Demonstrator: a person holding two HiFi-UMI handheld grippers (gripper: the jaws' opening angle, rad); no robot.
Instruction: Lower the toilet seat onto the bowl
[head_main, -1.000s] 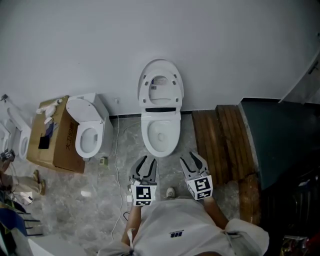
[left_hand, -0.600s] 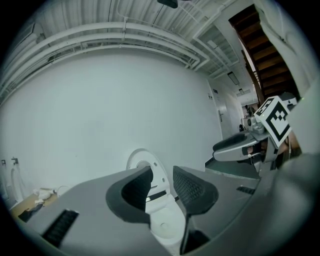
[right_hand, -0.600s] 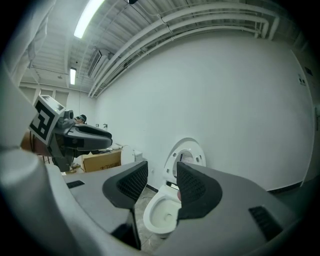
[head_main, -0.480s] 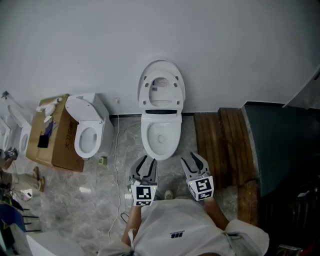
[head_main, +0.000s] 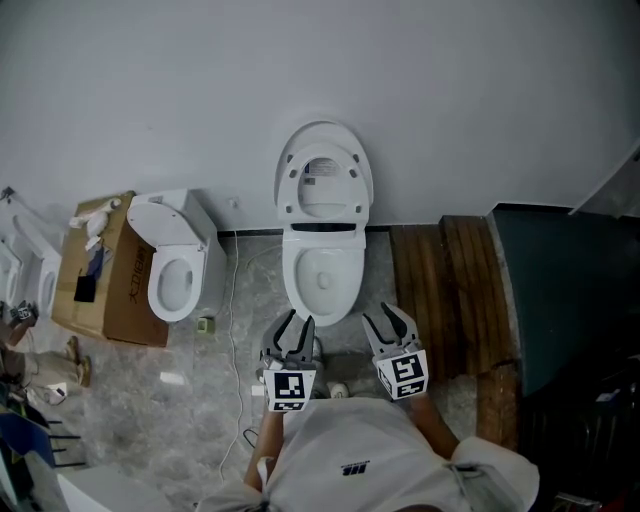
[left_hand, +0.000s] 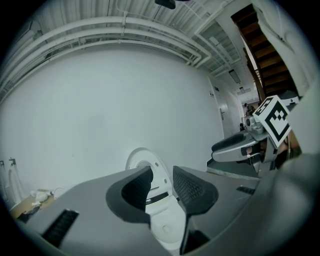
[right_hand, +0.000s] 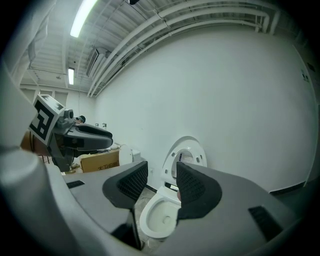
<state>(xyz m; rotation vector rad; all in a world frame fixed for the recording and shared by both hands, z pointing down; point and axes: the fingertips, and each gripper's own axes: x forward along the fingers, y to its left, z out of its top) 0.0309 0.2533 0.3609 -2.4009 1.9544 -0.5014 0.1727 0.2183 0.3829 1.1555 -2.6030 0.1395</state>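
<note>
**1. Fixture.** The toilet bowl (head_main: 322, 275) stands against the white wall (head_main: 450, 100), at 12 o'clock from your hands. The toilet seat (head_main: 288, 185) is upright at 12 o'clock from the bowl and leans back toward the wall. It has not been lowered.

**2. Surroundings.** A second toilet (head_main: 175, 270) stands at 10 o'clock, with a cardboard box (head_main: 105, 280) just beside it at its 9 o'clock. Wooden planks (head_main: 440, 290) lie at 2 o'clock.

**3. Change in the last second.** You have stepped toward the fixture. In the head view the bowl's front rim now lies just ahead of both sets of fingertips, where a wider strip of grey floor (head_main: 200, 400) separated them before. The seat has not moved. Treat this as the approach stage: the seat is well apart from both tools, so you will probably need to reach further, over the bowl.

**4. Tools.** The left gripper (head_main: 300, 318) and right gripper (head_main: 380, 314) sit side by side at 6 o'clock from the bowl. Each has its jaws drawn fully in, with only a narrow slit between the pads, and grasps nothing.

**5. Markings.**
- The box carries dark print on its side, too small to read.
- A small label (head_main: 318, 168) on the inner face of the raised lid is not legible.
- Each gripper cube bears a black-and-white square marker.
</note>
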